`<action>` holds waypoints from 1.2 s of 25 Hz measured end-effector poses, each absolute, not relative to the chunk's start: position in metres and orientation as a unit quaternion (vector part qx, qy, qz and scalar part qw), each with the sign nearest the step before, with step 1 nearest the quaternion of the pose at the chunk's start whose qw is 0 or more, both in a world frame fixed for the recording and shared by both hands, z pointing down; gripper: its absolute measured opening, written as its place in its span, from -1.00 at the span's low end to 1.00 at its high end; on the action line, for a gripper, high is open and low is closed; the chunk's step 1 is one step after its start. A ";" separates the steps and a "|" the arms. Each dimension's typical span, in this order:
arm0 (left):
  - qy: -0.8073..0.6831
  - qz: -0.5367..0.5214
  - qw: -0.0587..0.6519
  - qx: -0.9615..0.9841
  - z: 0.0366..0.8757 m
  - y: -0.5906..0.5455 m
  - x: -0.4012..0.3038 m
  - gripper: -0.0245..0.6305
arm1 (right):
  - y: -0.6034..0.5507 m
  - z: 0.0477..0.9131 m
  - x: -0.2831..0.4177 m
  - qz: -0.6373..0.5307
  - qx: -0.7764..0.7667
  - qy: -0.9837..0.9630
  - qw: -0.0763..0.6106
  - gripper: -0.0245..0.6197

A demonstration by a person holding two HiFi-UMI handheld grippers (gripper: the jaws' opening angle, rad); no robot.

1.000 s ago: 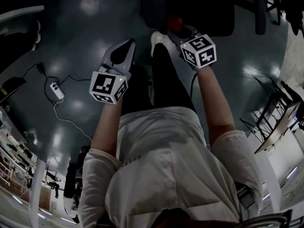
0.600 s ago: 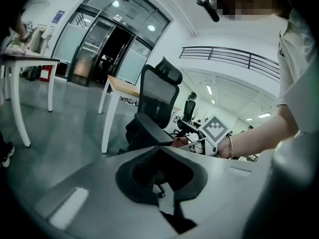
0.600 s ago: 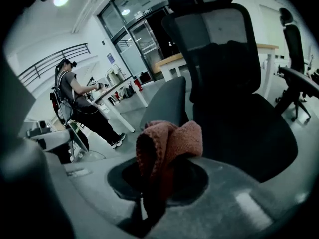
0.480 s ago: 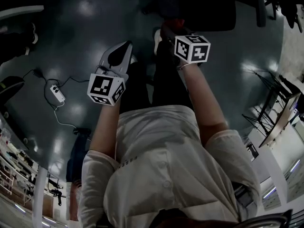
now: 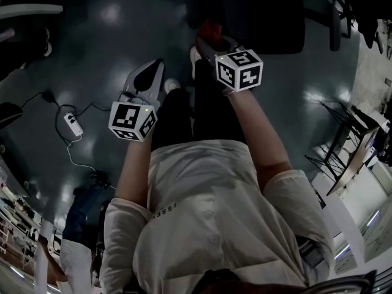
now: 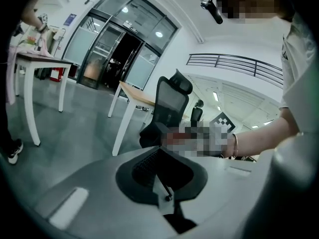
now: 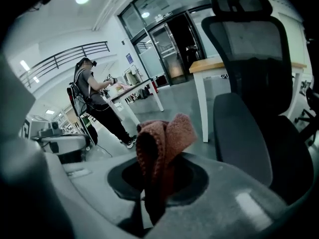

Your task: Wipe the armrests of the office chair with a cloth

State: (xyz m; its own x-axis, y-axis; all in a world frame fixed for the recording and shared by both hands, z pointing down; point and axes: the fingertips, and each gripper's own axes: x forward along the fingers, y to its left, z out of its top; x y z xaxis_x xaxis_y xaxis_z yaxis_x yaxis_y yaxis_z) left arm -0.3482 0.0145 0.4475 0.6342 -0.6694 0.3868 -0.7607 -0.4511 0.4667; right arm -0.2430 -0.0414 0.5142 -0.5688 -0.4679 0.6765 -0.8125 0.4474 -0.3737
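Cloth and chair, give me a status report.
Left gripper shut, empty. Right gripper shut on cloth. Cloth in the air, short of office chair. Nothing seen in the way.

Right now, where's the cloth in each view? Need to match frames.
Head view: cloth is the red scrap at top centre, at the right gripper tip, by the office chair seat.
Left gripper view: probably the reddish smear mid-frame, partly under a mosaic patch, so not certain.
Right gripper view: dead centre, pinched in the tongs.
Shared landmark: the office chair.
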 end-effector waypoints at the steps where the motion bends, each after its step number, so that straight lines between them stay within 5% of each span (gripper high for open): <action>1: -0.424 0.071 0.312 0.847 0.447 0.008 -0.351 -0.87 | -0.051 0.510 -0.246 0.339 0.392 -0.818 0.250 -0.75; 17: -0.467 0.050 0.340 0.815 0.465 -0.098 -0.347 -0.87 | -0.264 0.503 -0.227 0.210 0.392 -0.840 0.312 -0.75; 24: -0.467 0.053 0.359 0.806 0.479 -0.104 -0.341 -0.87 | -0.276 0.527 -0.211 0.144 0.373 -0.828 0.392 -0.75; 30: -0.460 0.058 0.361 0.809 0.480 -0.090 -0.340 -0.87 | -0.256 0.525 -0.202 0.138 0.378 -0.825 0.398 -0.75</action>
State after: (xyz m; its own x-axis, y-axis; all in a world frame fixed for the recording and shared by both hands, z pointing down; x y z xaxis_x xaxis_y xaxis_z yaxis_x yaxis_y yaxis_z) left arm -0.3395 -0.0898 0.4801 0.5705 -0.7020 0.4264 -0.7861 -0.3162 0.5311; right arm -0.2016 -0.2556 0.5255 -0.3976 -0.5140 0.7601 -0.7328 0.6764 0.0740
